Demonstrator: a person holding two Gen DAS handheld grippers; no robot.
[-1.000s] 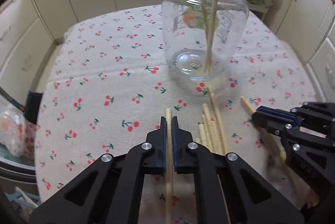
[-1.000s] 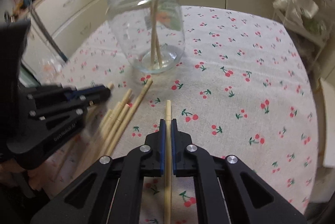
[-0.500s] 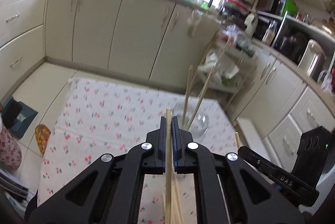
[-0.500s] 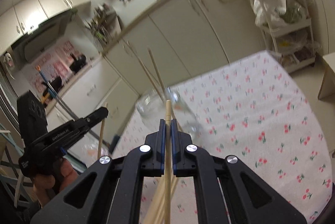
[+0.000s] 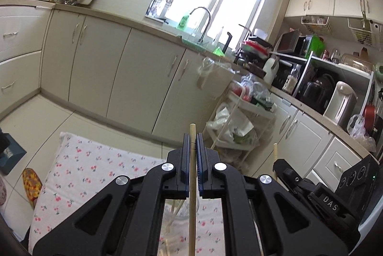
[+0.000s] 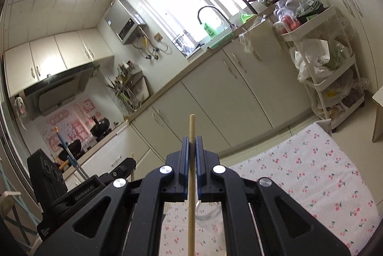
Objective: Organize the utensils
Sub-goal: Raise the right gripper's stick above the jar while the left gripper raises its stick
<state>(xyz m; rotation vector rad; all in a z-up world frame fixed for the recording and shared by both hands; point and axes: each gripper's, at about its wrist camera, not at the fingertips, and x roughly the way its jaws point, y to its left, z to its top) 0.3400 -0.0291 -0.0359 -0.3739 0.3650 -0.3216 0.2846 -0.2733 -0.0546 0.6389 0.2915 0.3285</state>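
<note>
Here, the left gripper (image 5: 192, 148) and right gripper (image 6: 191, 148) are each clamped on a pale wooden chopstick (image 5: 192, 184) (image 6: 191, 184) above the cherry-print tablecloth (image 5: 95, 172), near the clear glass jar (image 6: 205, 210).

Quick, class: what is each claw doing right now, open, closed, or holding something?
Left claw: closed on a wooden chopstick.
Right claw: closed on another wooden chopstick.
</note>
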